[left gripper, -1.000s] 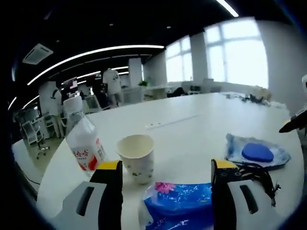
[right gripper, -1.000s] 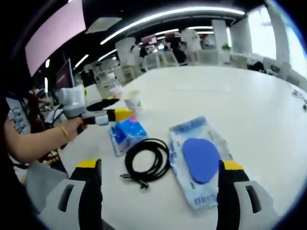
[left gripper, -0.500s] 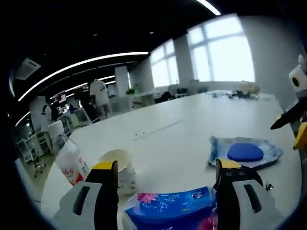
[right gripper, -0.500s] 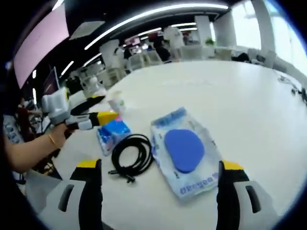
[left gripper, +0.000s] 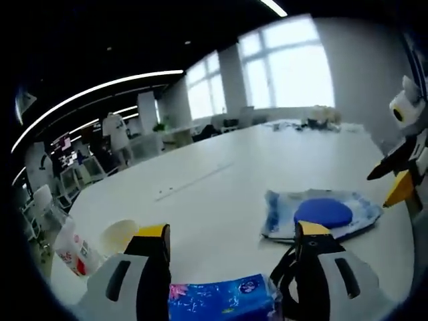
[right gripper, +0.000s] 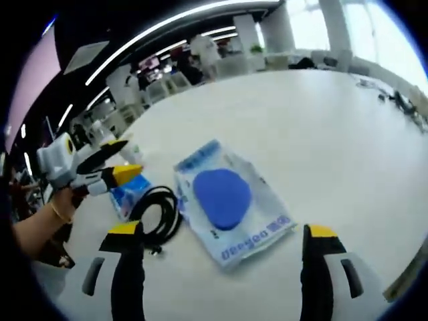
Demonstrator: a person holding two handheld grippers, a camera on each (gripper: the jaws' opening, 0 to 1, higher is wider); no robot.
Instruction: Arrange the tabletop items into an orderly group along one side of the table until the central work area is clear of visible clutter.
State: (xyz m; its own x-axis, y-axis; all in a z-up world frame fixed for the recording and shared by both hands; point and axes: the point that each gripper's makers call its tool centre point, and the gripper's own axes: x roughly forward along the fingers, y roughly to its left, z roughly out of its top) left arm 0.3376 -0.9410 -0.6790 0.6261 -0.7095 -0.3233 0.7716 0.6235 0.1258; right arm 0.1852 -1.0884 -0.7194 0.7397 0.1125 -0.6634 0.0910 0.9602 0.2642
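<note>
My left gripper is open over the near table edge, with a blue tissue pack low between its jaws. To its left stand a paper cup and a red-labelled bottle. A wet-wipes pack with a blue lid lies ahead on the right, and a black cable is beside the right jaw. My right gripper is open just above the wipes pack. The coiled cable and tissue pack lie to its left. Neither gripper holds anything.
The white table stretches far ahead. The other gripper enters from the right edge of the left gripper view. A hand holds the left gripper at the left of the right gripper view. Desks, chairs and people stand beyond the table.
The left gripper view has swung right, so the bottle and cup have slid towards its left edge. The right gripper view has come closer to the wipes pack. Nothing on the table has moved.
</note>
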